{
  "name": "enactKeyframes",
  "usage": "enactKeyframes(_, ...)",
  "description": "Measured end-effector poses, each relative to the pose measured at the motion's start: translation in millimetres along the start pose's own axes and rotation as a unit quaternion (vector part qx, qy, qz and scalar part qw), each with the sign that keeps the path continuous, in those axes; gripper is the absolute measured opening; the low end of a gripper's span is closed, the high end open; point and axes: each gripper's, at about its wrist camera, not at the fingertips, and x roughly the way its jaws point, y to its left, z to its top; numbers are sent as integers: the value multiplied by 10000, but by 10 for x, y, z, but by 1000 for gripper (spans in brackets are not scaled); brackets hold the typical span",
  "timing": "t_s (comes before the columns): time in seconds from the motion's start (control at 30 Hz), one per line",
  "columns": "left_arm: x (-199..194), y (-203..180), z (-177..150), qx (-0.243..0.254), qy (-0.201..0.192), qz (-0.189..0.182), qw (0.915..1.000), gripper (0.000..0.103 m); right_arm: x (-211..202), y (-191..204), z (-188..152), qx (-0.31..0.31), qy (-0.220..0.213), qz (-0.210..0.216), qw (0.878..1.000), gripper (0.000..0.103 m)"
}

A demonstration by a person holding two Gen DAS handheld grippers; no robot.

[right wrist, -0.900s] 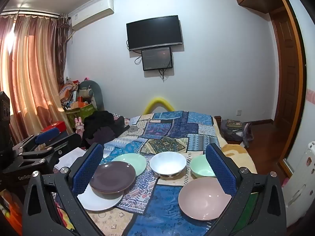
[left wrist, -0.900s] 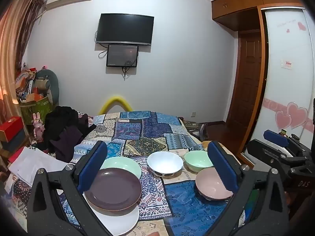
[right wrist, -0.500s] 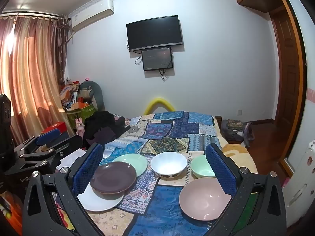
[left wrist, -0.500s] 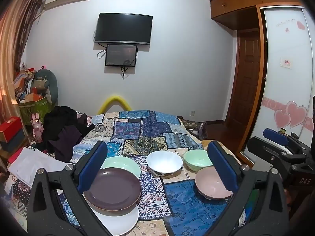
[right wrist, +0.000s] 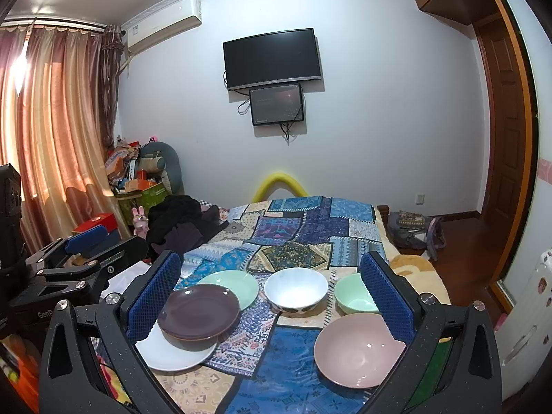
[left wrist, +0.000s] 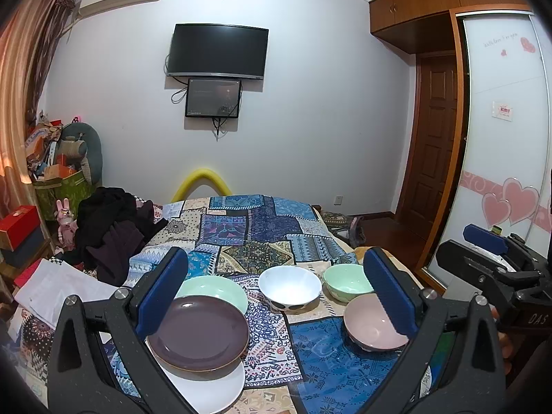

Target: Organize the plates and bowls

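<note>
With both sets of jaws released and empty, grip the rigid, breakable purple plate (left wrist: pixel 200 333) by its raised rim.

A pale wall (right wrist: pixel 379 103) carries a dark television (right wrist: pixel 272 58) with a smaller screen (right wrist: pixel 277 104) just beneath it. An air conditioner (right wrist: pixel 162 24) sits high beside orange curtains (right wrist: pixel 51 145) (daylight glows through them). A patchwork bedspread (right wrist: pixel 310 227) covers the bed. At the right stand a wooden door (left wrist: pixel 431 158) and a wardrobe panel (left wrist: pixel 507 158) with pink hearts.
</note>
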Motion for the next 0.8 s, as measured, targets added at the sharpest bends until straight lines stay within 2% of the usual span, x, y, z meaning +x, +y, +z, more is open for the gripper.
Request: enactKeyframes(0.8, 35, -13, -19, -43, 50, -31, 10000, 103, -8, -1, 1, 33, 1, 15, 10000, 103)
